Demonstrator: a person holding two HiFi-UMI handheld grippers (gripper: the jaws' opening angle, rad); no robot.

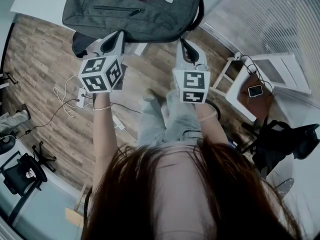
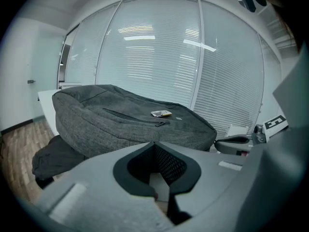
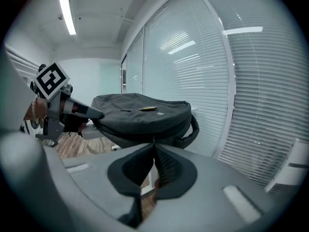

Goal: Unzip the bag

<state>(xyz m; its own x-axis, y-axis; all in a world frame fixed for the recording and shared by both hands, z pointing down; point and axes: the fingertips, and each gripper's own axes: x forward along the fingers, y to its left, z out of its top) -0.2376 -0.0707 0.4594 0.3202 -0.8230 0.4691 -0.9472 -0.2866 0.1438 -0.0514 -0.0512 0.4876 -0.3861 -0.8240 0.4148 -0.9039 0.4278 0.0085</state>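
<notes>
Wood floor (image 1: 42, 59) below; left gripper (image 1: 118, 38) and right gripper (image 1: 184, 46) aim at the bag (image 1: 125, 21), jaws together.

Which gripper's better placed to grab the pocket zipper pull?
Left, probably. The left gripper sits nearer the zipper pull, straight ahead of its shut jaws; the right gripper is farther off.

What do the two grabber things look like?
The left gripper and the right gripper are pale grey plastic claws, each with two pointed jaws lined with black dimpled pads. Each carries a white cube printed with black square patterns. The arms have no sleeves, only a thin band at each wrist.
</notes>
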